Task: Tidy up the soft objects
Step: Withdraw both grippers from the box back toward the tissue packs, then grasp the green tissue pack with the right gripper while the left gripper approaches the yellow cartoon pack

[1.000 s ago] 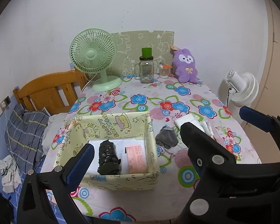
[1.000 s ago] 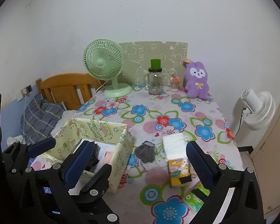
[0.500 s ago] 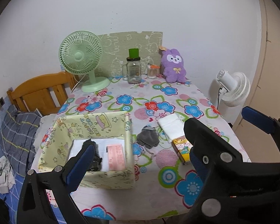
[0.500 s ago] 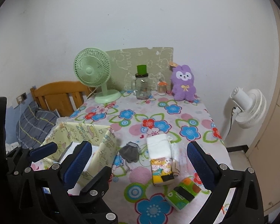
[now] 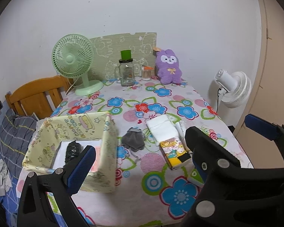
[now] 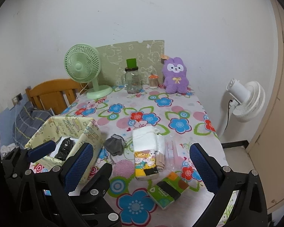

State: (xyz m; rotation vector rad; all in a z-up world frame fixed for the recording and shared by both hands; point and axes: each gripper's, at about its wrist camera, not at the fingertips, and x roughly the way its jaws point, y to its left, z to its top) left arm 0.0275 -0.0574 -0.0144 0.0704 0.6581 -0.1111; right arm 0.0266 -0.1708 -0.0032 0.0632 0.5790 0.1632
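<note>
A pale yellow fabric box [image 5: 81,126] [image 6: 72,127] stands at the table's front left, holding a black bundle [image 5: 72,150] [image 6: 64,147] and a pink packet. Beside it on the floral cloth lie a grey glove [image 5: 133,139] [image 6: 115,144], a white tissue pack with a cartoon label [image 5: 167,139] [image 6: 144,153] and a green tissue pack [image 6: 167,190]. A purple plush rabbit [image 5: 168,69] [image 6: 176,74] sits at the back. My left gripper [image 5: 140,168] and my right gripper [image 6: 142,168] are open, empty, above the front edge.
A green desk fan [image 5: 75,63], a glass jar with a green lid [image 5: 126,71] and a small orange-lidded jar [image 6: 153,80] stand at the back. A white floor fan [image 6: 244,100] is right of the table, a wooden headboard [image 5: 36,96] left.
Both grippers have pulled back from the table and shifted right, so more of the cloth and the tissue packs shows. Nothing on the table moved.
</note>
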